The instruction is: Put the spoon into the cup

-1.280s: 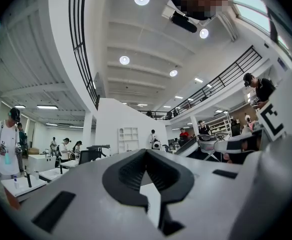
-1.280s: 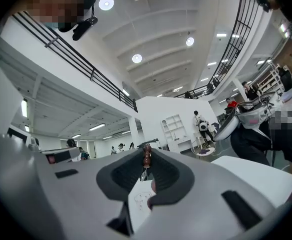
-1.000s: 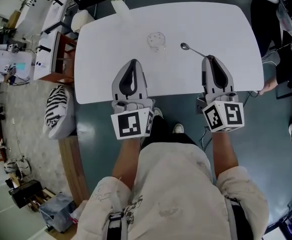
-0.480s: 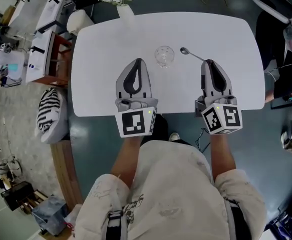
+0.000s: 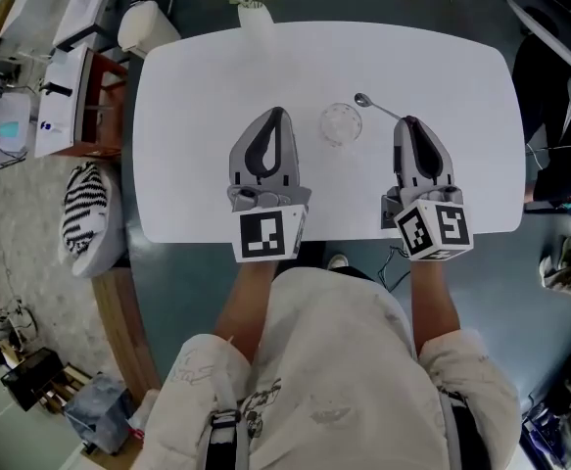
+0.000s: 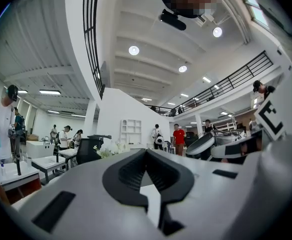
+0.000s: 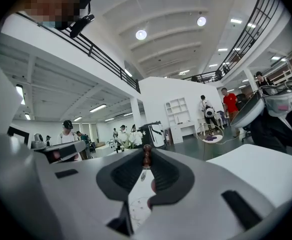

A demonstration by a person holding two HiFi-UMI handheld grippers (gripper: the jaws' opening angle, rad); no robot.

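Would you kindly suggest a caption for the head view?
Right tool holds the spoon near the glass cup on the white table.

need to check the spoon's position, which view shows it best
The head view: the thin silver metal spoon shows lengthwise against the white table, bowl beside the clear glass cup, handle reaching the right tool. The right gripper view shows only an end-on sliver between its jaws. The left gripper view shows none of it.

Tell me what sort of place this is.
Probably a large open lab or workshop hall, not a home. A railed mezzanine runs overhead. Workbenches loaded with equipment stand beside the white table. Several people stand about on the open floor.
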